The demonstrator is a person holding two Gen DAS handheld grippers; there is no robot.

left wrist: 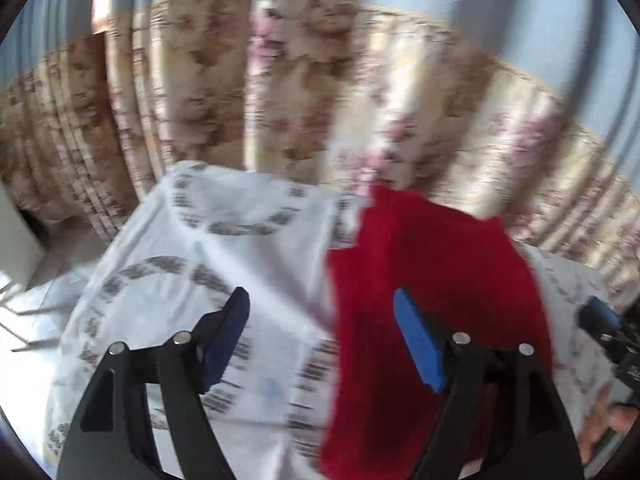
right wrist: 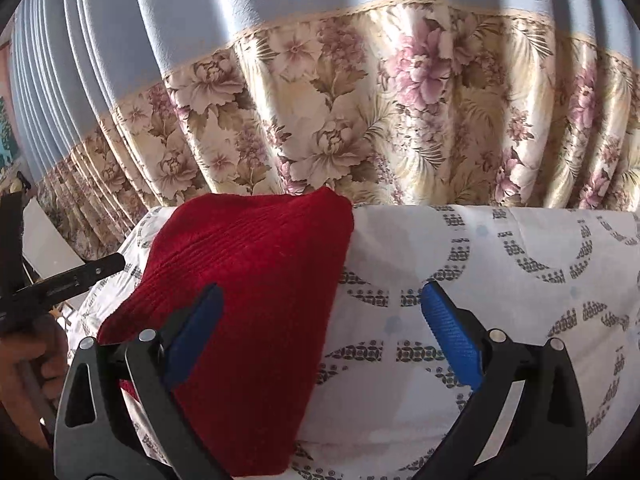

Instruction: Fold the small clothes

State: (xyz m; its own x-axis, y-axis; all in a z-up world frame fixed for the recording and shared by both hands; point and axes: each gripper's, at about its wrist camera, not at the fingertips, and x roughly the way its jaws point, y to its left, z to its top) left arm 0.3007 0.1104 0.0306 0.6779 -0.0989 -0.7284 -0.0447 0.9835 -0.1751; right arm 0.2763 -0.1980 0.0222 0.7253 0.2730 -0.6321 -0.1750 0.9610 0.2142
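A floral curtain (right wrist: 360, 120) hangs behind the white patterned sheet (right wrist: 500, 280) on which the folded red knitted garment (right wrist: 248, 288) lies flat. Left gripper (left wrist: 322, 340) hovers wide open over the garment's edge, gripping nothing; right gripper (right wrist: 320, 336) likewise gapes, empty, above it

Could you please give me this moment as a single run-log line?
red knit garment: folded, flat on patterned sheet | left tool: open, empty, above garment's edge | right tool: open, empty, over garment's edge
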